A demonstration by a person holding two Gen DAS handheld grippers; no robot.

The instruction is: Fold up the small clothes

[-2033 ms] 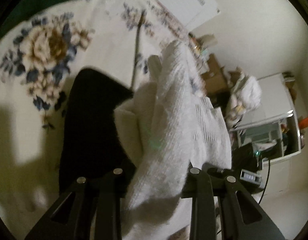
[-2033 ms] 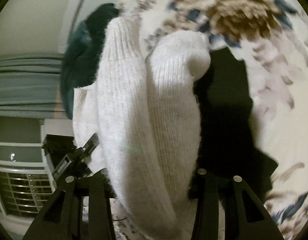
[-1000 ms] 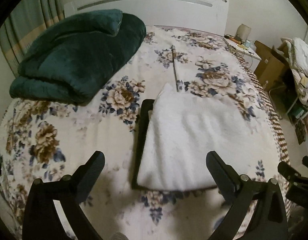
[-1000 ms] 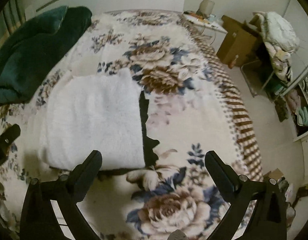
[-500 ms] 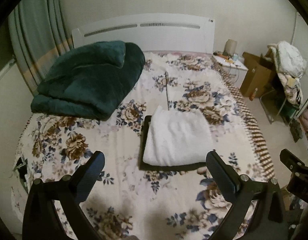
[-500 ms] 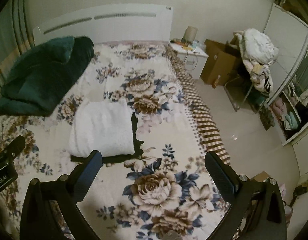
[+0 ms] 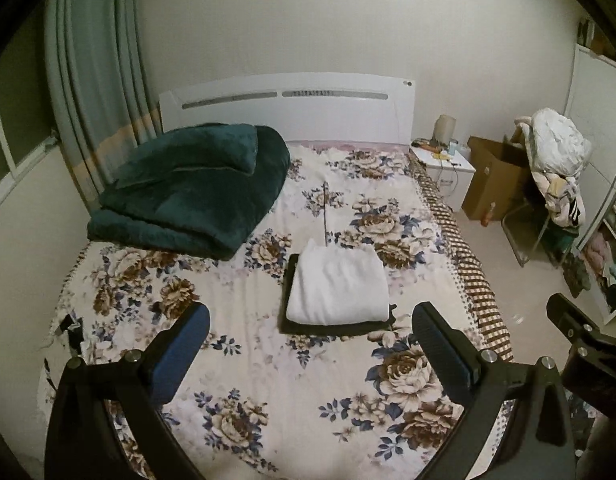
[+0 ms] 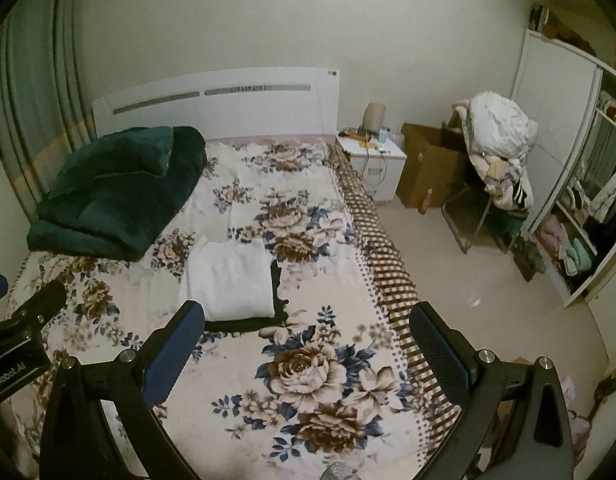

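Note:
A folded white knit garment (image 7: 338, 286) lies on top of a folded black garment (image 7: 336, 329) in the middle of the floral bedspread (image 7: 268, 400). It also shows in the right wrist view (image 8: 230, 280), with the black garment (image 8: 244, 323) under it. My left gripper (image 7: 310, 332) is open and empty, held well back from and above the stack. My right gripper (image 8: 308, 332) is open and empty, also far back, to the right of the left gripper (image 8: 16, 332).
A folded dark green blanket (image 7: 188, 188) lies at the bed's far left near the white headboard (image 7: 284, 102). A nightstand (image 8: 372, 156), cardboard box (image 8: 428, 168), chair with piled clothes (image 8: 496, 148) and open wardrobe (image 8: 580, 216) stand right of the bed. Curtains (image 7: 92, 92) hang left.
Both grippers let go of the white garment, which now lies folded on the black one. Both opened and pulled up and far back from the bed.

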